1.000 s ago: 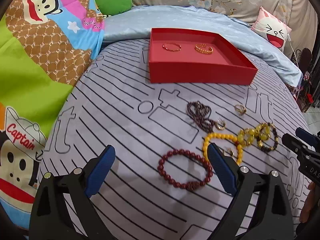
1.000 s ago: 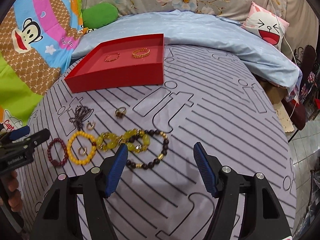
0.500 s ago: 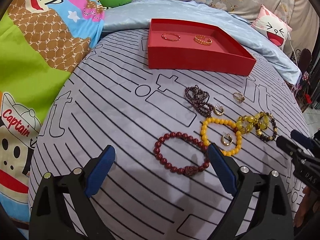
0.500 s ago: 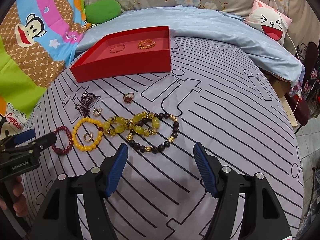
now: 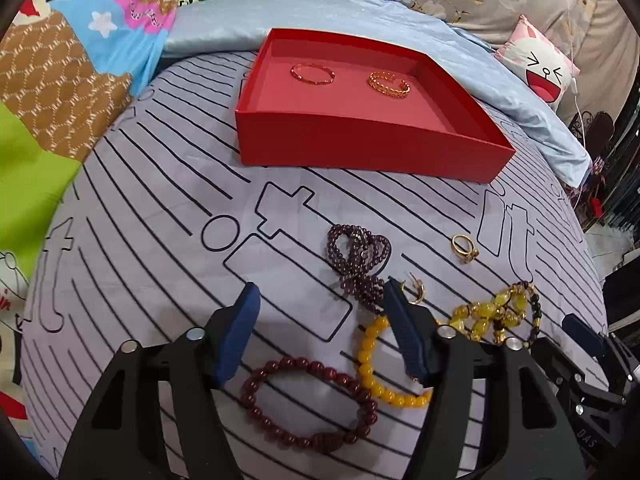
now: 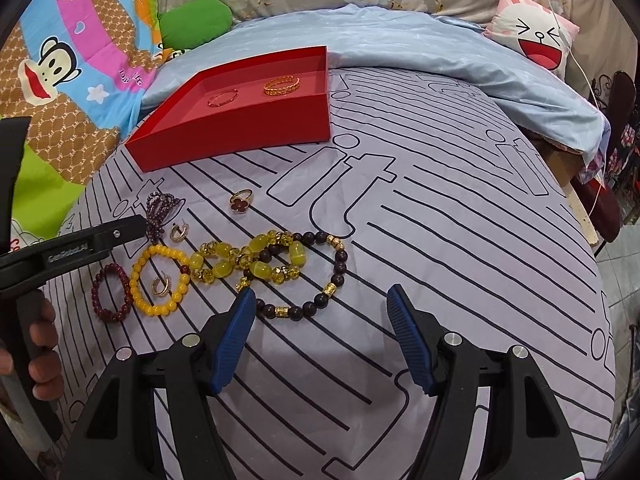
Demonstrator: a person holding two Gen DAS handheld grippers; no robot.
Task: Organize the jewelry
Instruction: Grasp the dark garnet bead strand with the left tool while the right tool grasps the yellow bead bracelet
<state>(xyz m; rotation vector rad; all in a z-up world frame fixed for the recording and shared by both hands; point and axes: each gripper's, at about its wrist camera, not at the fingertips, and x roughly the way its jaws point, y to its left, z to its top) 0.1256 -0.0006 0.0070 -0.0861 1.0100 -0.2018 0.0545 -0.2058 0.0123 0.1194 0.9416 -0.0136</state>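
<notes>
A red tray (image 5: pixel 360 148) (image 6: pixel 240 140) holds two gold bangles (image 5: pixel 389 85) (image 6: pixel 281 85). On the striped sheet lie a dark red bead bracelet (image 5: pixel 308 404) (image 6: pixel 111 294), a yellow bead bracelet (image 5: pixel 380 380) (image 6: pixel 159 280), a purple bead strand (image 5: pixel 358 258) (image 6: pixel 160 212), a gold ring (image 5: pixel 464 246) (image 6: pixel 240 199), hoop earrings (image 5: pixel 416 292) (image 6: pixel 161 285) and a yellow-and-dark bead bracelet (image 5: pixel 500 316) (image 6: pixel 280 268). My left gripper (image 5: pixel 320 300) is open over the purple strand. My right gripper (image 6: pixel 320 300) is open just short of the dark beads.
A light blue quilt (image 6: pixel 440 52) lies behind the tray. Cartoon blanket (image 5: pixel 60 80) covers the left side. A pink face pillow (image 6: pixel 536 40) sits at the back right. The bed edge drops off at the right (image 6: pixel 592 216).
Both grippers have moved forward toward the jewelry. The left one now reaches over the red and yellow bracelets to the purple strand. Both stayed open.
</notes>
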